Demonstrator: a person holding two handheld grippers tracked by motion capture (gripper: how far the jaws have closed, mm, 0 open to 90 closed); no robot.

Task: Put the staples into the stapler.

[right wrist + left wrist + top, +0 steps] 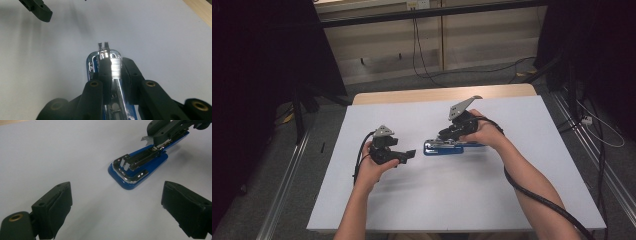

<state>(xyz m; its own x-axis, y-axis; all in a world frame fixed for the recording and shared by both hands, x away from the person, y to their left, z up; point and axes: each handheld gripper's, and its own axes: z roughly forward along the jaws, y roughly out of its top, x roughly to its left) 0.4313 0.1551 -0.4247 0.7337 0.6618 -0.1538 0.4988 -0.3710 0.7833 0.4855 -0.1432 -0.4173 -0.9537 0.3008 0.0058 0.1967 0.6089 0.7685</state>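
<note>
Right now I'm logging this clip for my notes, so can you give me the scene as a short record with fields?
surface: white table top
object: blue stapler, lying flat, opened so its metal staple rail shows
right claw: shut on the stapler's metal rail, jaws on either side of it
left claw: open, nothing between its jaws, pointed at the stapler's front end and apart from it
hands: a person holds one claw in each hand
backdrop: cables on the floor beyond the table

One blue stapler [443, 146] lay on one white tabletop [492, 200]; two hand-held grippers were there, left [408, 155] and right [446, 136].
</note>
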